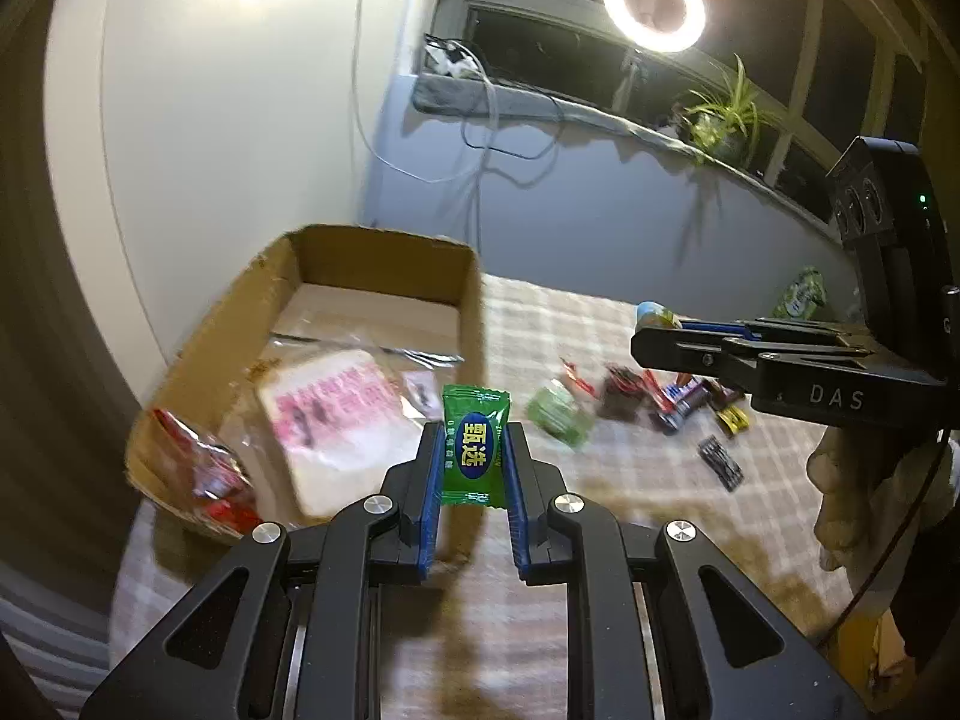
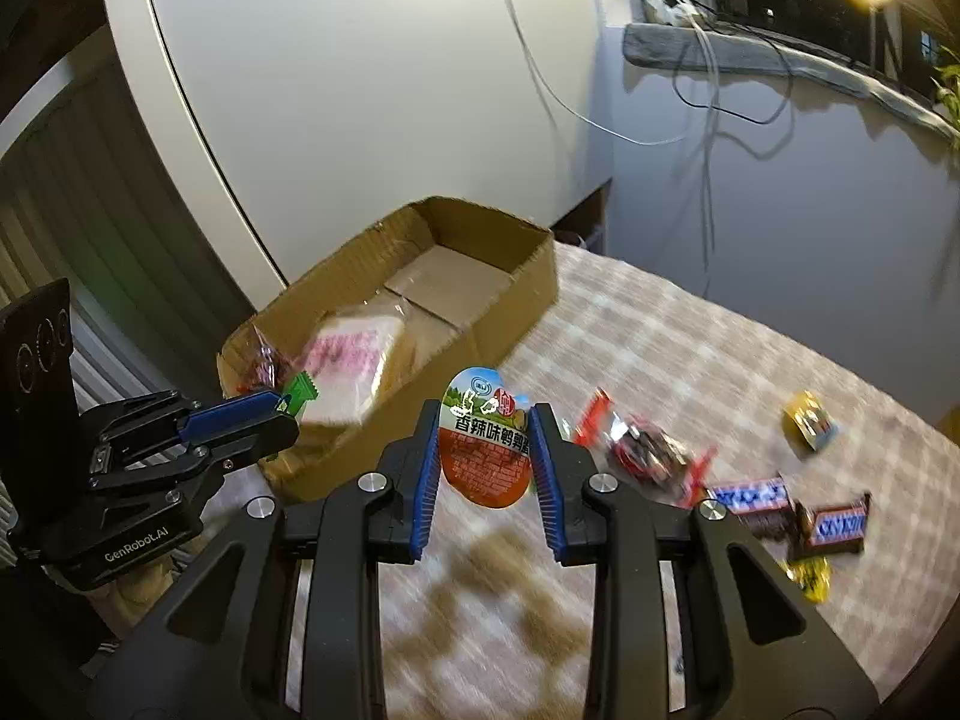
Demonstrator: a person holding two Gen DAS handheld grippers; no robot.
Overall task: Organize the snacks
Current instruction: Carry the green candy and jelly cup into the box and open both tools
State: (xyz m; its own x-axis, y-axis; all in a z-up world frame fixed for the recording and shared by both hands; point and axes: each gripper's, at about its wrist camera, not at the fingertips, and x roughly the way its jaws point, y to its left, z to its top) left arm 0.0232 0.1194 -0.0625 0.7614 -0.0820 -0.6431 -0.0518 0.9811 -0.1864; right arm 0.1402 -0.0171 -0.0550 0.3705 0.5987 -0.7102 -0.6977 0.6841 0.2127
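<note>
My left gripper point(image 1: 474, 438) is shut on a green candy packet point(image 1: 474, 447), held above the table just right of the near end of the cardboard box point(image 1: 474, 300). It also shows in the right wrist view point(image 2: 282, 405) beside the box point(image 2: 528, 276). My right gripper point(image 2: 485, 420) is shut on an oval orange-and-white snack pack point(image 2: 486, 444), held above the table near the box's right wall. It shows from the side in the left wrist view point(image 1: 648, 339). In the box lie a bagged bread slice point(image 1: 336, 420) and a red packet point(image 1: 204, 474).
Loose snacks lie on the checkered cloth point(image 2: 690, 348): a red-ended packet point(image 2: 648, 450), two chocolate bars point(image 2: 834, 525), yellow candies point(image 2: 810, 420), a green packet point(image 1: 558, 414). A white panel stands behind the box. A windowsill with cables, a plant point(image 1: 726, 114) and a ring light point(image 1: 654, 3) is beyond.
</note>
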